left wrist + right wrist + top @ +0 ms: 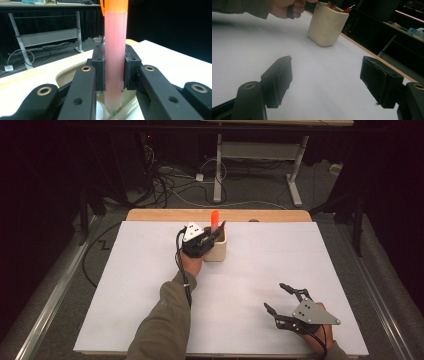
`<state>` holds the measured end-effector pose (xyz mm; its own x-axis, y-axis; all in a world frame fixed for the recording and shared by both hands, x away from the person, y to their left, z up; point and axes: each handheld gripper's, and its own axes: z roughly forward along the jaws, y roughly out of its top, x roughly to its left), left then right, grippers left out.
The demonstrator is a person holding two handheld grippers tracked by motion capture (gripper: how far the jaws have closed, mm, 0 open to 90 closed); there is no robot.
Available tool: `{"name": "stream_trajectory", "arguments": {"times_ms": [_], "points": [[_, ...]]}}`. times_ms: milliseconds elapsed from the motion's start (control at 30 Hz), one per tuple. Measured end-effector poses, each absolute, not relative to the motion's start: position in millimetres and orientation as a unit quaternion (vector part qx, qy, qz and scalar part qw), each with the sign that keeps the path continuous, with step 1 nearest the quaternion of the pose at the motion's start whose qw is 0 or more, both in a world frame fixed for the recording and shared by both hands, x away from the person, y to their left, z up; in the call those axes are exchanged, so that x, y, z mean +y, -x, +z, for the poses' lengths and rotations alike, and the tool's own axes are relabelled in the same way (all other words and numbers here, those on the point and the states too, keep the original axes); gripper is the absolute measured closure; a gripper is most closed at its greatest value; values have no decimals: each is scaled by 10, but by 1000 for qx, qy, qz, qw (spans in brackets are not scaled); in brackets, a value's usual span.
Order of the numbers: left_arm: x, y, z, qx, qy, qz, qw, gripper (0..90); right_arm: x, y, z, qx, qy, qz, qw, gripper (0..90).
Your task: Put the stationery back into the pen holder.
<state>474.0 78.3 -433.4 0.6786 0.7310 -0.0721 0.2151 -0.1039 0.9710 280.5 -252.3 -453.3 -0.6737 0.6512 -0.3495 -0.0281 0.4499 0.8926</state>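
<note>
Plastic, by the look of it — the orange marker (115, 57) in your left gripper (212, 236) is a smooth, stiff, translucent tube, light enough to carry with little squeeze but slick enough to slide through the pads if you ease off. Your jaws are clenched on its barrel about midway, one pad on each side, and the marker stands upright with its lower tip just inside the mouth of the cream cup (216, 251) near the far edge of the white surface (150, 290). That mid-barrel hold looks sound to me: it keeps the tube from swinging and leaves the tip free to enter the cup. I would not shift up to the brighter orange cap at the top, since a cap may pull off or turn.

The cup itself looks light and could tip or skate on the smooth surface if the marker knocks its rim, so come straight down. Something red already stands in the cup, seen from the right gripper view — mind it.

Your right gripper (282, 302) rests well apart at the near right, jaws spread wide with nothing between them.
</note>
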Motion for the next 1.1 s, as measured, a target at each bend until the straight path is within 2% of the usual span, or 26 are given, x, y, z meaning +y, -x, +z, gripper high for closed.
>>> {"name": "stream_trajectory", "arguments": {"times_ms": [533, 633, 867, 1000, 1100], "points": [[790, -4725, -4369, 334, -716, 221, 572, 704, -2515, -2802, -4532, 778, -197, 482, 352, 263], [795, -4727, -4371, 338, -717, 221, 569, 662, -2514, -2803, -4535, 779, -196, 482, 351, 267], [786, -4728, -4376, 335, -722, 220, 564, 659, -2515, -2801, -4532, 778, -195, 483, 352, 267], [793, -4720, -4359, 342, -722, 230, 555, 588, -2516, -2803, -4531, 778, -195, 483, 351, 266], [806, -4724, -4363, 344, -723, 225, 555, 572, -2514, -2802, -4531, 778, -196, 483, 351, 267]]}}
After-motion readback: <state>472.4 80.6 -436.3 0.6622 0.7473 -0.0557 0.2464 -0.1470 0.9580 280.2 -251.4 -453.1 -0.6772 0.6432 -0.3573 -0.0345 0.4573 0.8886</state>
